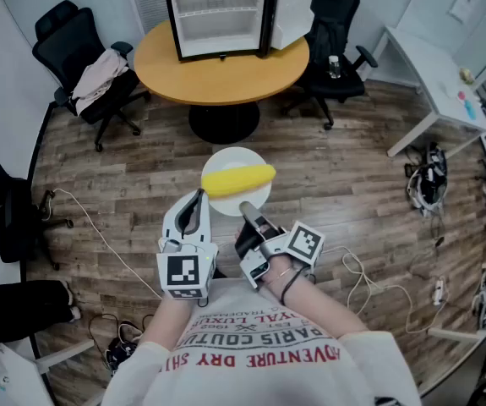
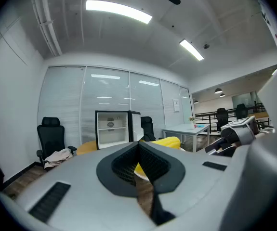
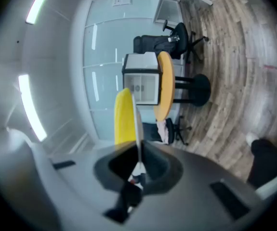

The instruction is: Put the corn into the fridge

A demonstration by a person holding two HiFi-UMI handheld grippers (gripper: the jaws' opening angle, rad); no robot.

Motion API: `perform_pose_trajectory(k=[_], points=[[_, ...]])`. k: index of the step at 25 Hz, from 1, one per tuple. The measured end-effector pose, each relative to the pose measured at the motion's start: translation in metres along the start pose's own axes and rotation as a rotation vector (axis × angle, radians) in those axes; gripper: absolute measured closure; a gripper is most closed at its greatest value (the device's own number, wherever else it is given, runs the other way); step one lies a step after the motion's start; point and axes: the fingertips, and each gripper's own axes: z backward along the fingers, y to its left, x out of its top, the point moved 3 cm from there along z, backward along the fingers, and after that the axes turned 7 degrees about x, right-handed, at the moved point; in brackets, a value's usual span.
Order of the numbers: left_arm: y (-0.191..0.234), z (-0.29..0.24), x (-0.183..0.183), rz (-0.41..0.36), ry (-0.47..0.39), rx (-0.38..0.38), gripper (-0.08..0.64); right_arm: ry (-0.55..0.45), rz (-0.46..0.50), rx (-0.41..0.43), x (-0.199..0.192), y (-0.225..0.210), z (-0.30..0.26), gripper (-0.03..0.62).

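Here, a person (image 1: 264, 358) in a white printed sweatshirt stands on a wood-plank floor (image 1: 352, 172) with a gripper in each hand, facing a round wooden table (image 1: 226, 81).

The right gripper (image 1: 248, 211) is clamped on the near rim of a white plate (image 1: 255, 199), which it holds out roughly level above the floor. In the right gripper view the plate shows edge-on between the closed jaws. The corn (image 1: 238, 178), a single yellow cob, lies across the far half of the plate.

The left gripper (image 1: 198, 195) hangs just beside the plate's left edge. Its jaws are drawn together at the tips with nothing between them. Whether it touches the plate cannot be told.

Well beyond the corn, a small black fridge (image 1: 217, 15) with a white interior stands on the table, its door (image 1: 293, 8) swung open to the right.

Black office chairs ring the table. The chair (image 1: 72, 30) at the left has a pale garment (image 1: 99, 73) draped over its seat. A white table (image 1: 433, 79) stands at the right of the room, and cables (image 1: 99, 235) trail over the floor on both sides of the person.
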Motion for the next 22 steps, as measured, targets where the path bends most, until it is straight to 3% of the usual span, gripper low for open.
perform_pose_trajectory(k=[22], points=[[-0.014, -0.02, -0.005, 0.017, 0.02, -0.017, 0.535, -0.008, -0.017, -0.026, 0.027, -0.005, -0.003, 0.557]])
